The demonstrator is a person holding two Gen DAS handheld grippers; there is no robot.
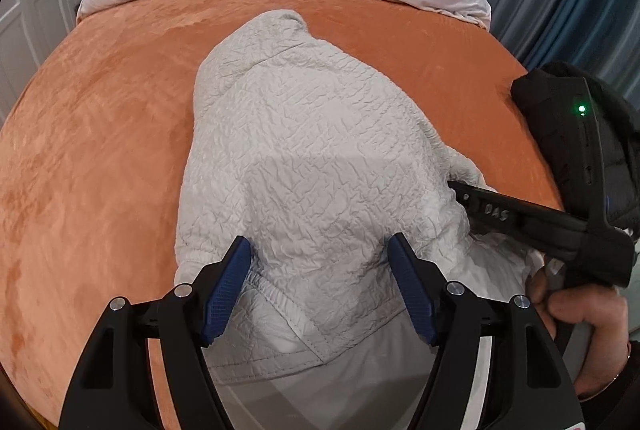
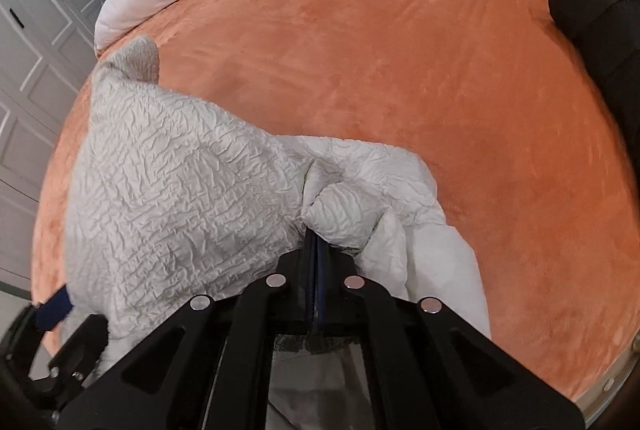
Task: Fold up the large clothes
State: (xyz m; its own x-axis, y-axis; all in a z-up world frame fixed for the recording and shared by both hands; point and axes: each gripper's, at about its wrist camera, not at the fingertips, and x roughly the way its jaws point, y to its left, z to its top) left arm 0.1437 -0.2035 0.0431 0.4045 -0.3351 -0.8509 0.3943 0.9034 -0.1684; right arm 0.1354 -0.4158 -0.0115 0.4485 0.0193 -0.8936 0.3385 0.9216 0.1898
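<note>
White crinkled jacket [image 1: 312,158] lies on orange bed [image 1: 100,150], near its front edge. Left tool [image 1: 320,270] spread wide over the elastic hem, gripping nothing. Right tool [image 2: 316,258] clamped tight on a bunched sleeve. Mid-fold, likely; next, carry sleeve across the body. Bed's right side offers bare room; black garment [image 2: 592,14] at far edge.

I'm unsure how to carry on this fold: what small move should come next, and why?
Probably close the open left claw on the elastic hem of the white jacket, since the right claw is already shut on bunched fabric while the left one only straddles it.
</note>
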